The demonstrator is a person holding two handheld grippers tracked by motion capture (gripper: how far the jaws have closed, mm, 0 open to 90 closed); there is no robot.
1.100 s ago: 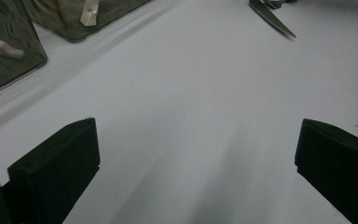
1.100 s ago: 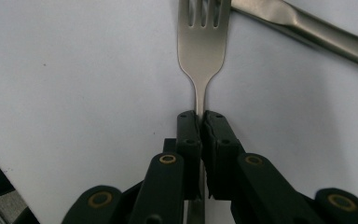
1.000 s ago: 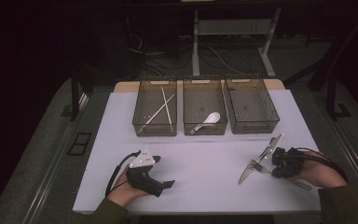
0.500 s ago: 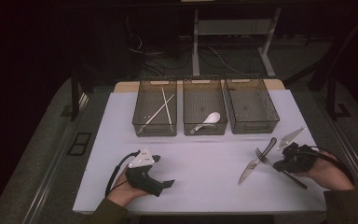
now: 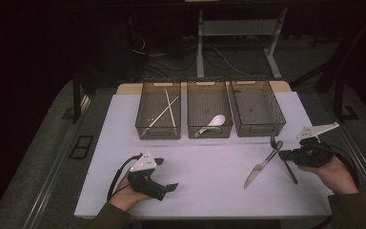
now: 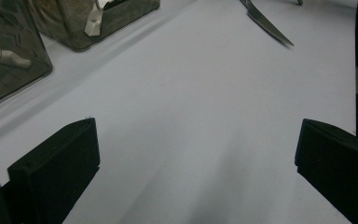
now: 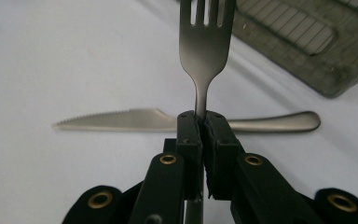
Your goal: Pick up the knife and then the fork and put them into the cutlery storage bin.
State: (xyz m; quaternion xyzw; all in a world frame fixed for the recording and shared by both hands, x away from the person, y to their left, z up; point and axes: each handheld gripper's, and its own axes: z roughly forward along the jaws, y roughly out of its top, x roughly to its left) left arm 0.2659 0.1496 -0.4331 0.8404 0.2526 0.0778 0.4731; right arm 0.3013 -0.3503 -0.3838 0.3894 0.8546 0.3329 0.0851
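My right gripper point(image 5: 284, 154) is at the right of the white mat, shut on the neck of a metal fork point(image 5: 291, 172). In the right gripper view the fork point(image 7: 205, 42) stands up from the closed jaws point(image 7: 203, 123), tines pointing away. A steel knife point(image 5: 262, 166) lies flat on the mat just left of that gripper, and it lies crosswise behind the jaws as the knife point(image 7: 121, 120). My left gripper point(image 5: 171, 187) rests at the front left, held in a hand. Its jaws point(image 6: 193, 163) stand wide open over bare mat, with the knife point(image 6: 265, 21) far ahead.
Three dark clear bins stand in a row at the back of the mat point(image 5: 209, 162). The left bin point(image 5: 145, 112) holds white chopsticks point(image 5: 164, 112), the middle bin point(image 5: 195, 114) a white spoon point(image 5: 213, 122), and the right bin point(image 5: 257, 109) nothing I can see.
The right gripper has moved right and a little up with the fork, away from the knife, which stays on the mat. The left gripper has not moved.
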